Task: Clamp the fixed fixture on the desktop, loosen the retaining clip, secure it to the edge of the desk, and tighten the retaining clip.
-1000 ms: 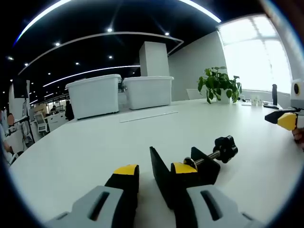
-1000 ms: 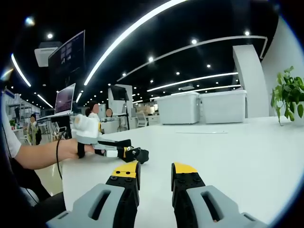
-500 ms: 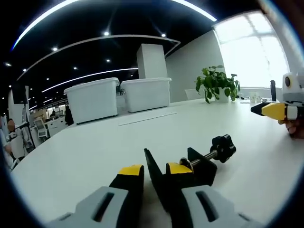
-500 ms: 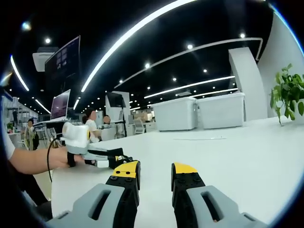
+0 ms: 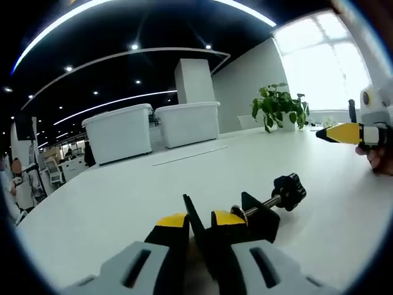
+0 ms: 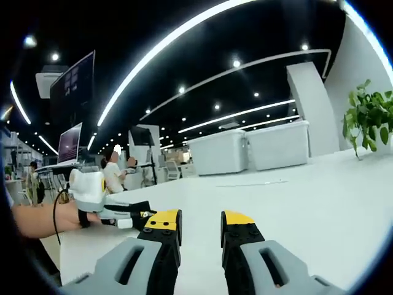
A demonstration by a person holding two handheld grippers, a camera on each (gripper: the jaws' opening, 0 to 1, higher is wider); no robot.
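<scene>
The black clamp fixture (image 5: 245, 216) lies on the white desk (image 5: 123, 196), in front of two white bins (image 5: 153, 126). Its upright plate is pinched between the left gripper (image 5: 199, 222) jaws. The right gripper (image 6: 200, 222) is seen parted, holding nothing. No writing can be read.

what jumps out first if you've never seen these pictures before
In the left gripper view, a black metal C-clamp with a knobbed screw lies on the broad white desk, one plate caught between the yellow-tipped left tongs. Behind it stand two white plastic bins and a leafy green potted plant. In the right gripper view, the right tongs hang open.
</scene>
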